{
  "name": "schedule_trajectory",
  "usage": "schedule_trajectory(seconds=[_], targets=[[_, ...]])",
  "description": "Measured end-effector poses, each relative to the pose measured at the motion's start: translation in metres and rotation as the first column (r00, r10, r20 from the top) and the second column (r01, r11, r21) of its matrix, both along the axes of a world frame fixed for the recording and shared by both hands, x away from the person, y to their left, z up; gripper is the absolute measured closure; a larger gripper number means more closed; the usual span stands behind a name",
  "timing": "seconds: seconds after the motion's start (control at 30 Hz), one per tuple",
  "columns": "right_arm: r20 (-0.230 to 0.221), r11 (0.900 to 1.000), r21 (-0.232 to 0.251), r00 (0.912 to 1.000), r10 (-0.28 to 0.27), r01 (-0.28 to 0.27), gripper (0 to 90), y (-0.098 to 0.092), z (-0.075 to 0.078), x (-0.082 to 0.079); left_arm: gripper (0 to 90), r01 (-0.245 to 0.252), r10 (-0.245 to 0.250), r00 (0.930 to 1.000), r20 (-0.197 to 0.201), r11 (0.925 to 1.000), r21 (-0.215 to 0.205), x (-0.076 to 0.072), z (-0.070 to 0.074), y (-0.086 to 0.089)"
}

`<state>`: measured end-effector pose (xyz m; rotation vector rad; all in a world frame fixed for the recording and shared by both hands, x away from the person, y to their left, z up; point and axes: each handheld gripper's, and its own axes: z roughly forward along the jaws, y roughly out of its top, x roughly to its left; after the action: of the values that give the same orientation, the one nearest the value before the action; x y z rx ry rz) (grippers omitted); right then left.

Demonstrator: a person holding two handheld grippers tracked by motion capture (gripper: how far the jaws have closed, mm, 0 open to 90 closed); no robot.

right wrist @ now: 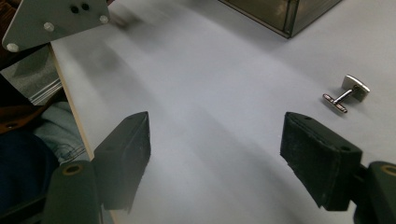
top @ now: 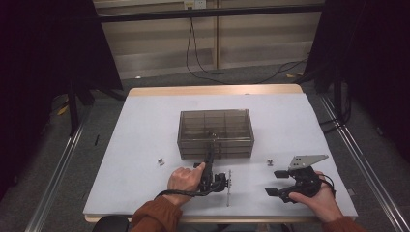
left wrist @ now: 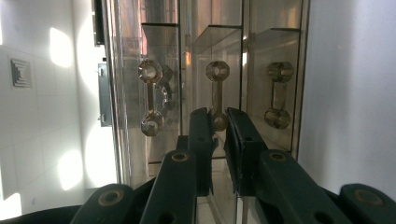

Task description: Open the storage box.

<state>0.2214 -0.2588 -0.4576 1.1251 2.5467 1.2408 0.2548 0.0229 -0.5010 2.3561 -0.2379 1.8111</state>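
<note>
**Left gripper on the middle drawer handle**

The smoked acrylic drawer box stands mid-table, drawers apparently unopened. The left gripper pinches the middle drawer handle; pulling it out seems left to do. The right gripper rests wide open, empty, near the front right corner. Two small metal cufflinks lie before the box, apparently awaiting storage.

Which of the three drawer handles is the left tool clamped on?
The middle handle: the left tool pinches its lower knob; the flanking handles stand free.

Small metal cufflink on white table, another cufflink, black cables
</note>
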Motion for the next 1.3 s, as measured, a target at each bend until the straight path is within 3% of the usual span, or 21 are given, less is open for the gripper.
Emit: schedule_trajectory(seconds=[0.07,0.17,0.2,0.5,0.57,0.6,0.67,0.73,0.83,0.97,1.0,1.23,1.3], targets=[[0.000,1.000,0.000,1.0000,0.001,-0.001,24.2,0.000,0.000,0.000,81.6,0.002,-0.002,1.0000,-0.006,1.0000,-0.009,-0.001,0.000,0.001],[0.002,1.000,0.000,1.0000,-0.001,0.001,24.2,0.000,0.000,0.000,81.7,0.012,-0.012,0.9998,0.015,0.9999,0.001,-0.004,-0.001,0.001],[0.001,1.000,0.000,1.0000,-0.002,0.002,24.2,-0.001,0.000,0.000,81.7,0.007,-0.007,1.0000,0.002,0.9999,-0.008,-0.004,-0.001,0.002],[0.004,1.000,0.000,1.0000,0.001,-0.001,24.2,0.000,0.000,0.000,81.9,0.028,-0.028,0.9996,0.007,0.9994,-0.020,-0.012,0.000,0.005],[0.001,1.000,0.000,1.0000,0.003,-0.003,24.2,0.000,0.000,0.000,84.5,0.034,-0.035,0.9993,-0.012,0.9990,-0.028,-0.014,0.002,0.006],[0.000,1.000,0.000,1.0000,0.003,-0.003,24.1,0.000,0.000,-0.001,90.0,0.034,-0.035,0.9988,-0.034,0.9989,-0.033,-0.015,0.002,0.007],[-0.002,1.000,0.000,1.0000,0.003,-0.003,24.1,0.000,0.000,0.000,90.0,0.034,-0.034,0.9993,-0.015,0.9989,-0.032,-0.015,0.001,0.007],[-0.001,1.000,-0.001,1.0000,0.002,-0.002,24.0,0.000,0.000,0.000,88.9,0.035,-0.035,0.9994,-0.001,0.9974,-0.062,-0.014,0.002,0.007],[-0.001,1.000,-0.001,1.0000,0.003,-0.003,23.9,0.000,0.000,0.000,79.5,0.038,-0.037,0.9992,0.017,0.9979,-0.052,-0.012,0.005,0.006],[-0.003,1.000,0.000,1.0000,0.003,-0.003,23.9,0.000,0.000,-0.001,74.9,0.023,-0.023,0.9997,-0.010,0.9992,-0.032,-0.005,0.000,0.005],[0.000,1.000,0.001,1.0000,0.005,-0.005,23.9,0.000,0.000,0.000,74.2,0.021,-0.021,0.9998,-0.001,0.9993,-0.030,-0.004,-0.001,0.004],[-0.004,1.000,-0.002,0.9999,0.010,-0.010,23.8,0.000,0.000,0.000,80.4,0.019,-0.019,0.9984,0.053,0.9998,-0.008,-0.001,-0.007,0.001],[-0.005,1.000,0.000,1.0000,0.008,-0.008,23.9,0.000,0.000,0.000,81.6,0.018,-0.017,0.9991,0.039,0.9996,-0.022,-0.001,-0.007,0.002]])
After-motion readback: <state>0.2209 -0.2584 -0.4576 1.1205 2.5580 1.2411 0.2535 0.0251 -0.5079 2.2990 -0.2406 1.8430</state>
